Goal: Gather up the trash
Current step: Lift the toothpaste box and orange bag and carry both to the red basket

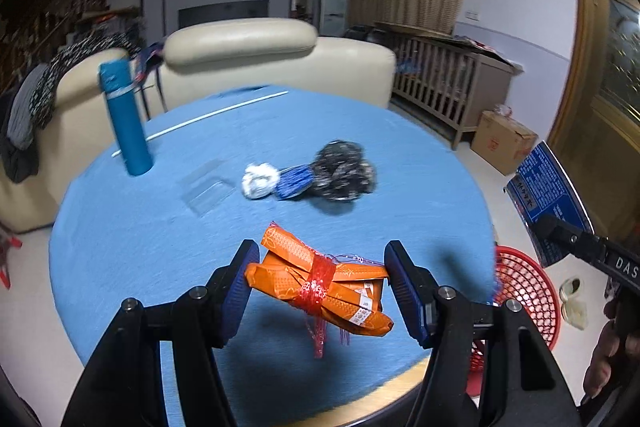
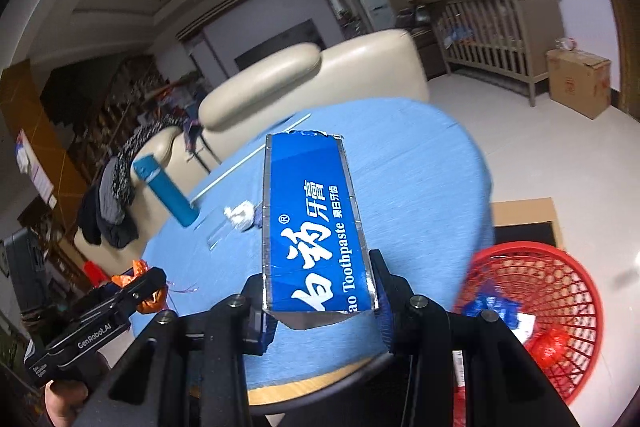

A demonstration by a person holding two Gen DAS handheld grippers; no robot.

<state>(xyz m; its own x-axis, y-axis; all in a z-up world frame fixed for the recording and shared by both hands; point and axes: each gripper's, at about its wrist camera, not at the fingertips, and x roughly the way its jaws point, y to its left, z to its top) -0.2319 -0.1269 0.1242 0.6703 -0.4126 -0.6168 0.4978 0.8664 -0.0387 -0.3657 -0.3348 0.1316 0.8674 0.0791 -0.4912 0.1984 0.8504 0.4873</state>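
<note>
My left gripper (image 1: 320,261) is shut on a bundle of orange wrappers (image 1: 320,287) tied with red netting, held just above the round blue table (image 1: 120,235), where it casts a shadow. My right gripper (image 2: 318,277) is shut on an opened blue toothpaste box (image 2: 312,219), which sticks out forward over the table edge. A red mesh basket (image 2: 560,287) stands on the floor to the right of the table, with blue and red scraps inside. On the table lie a white paper wad (image 1: 260,181), a blue wrapper (image 1: 294,181), a crumpled black bag (image 1: 344,171) and a clear plastic tray (image 1: 206,187).
An upright blue bottle (image 1: 124,119) and a thin white stick (image 1: 216,113) are at the table's far side. A cream sofa (image 1: 248,43) stands behind the table. A cardboard box (image 1: 504,141) and a wooden crib (image 1: 444,83) are at the right.
</note>
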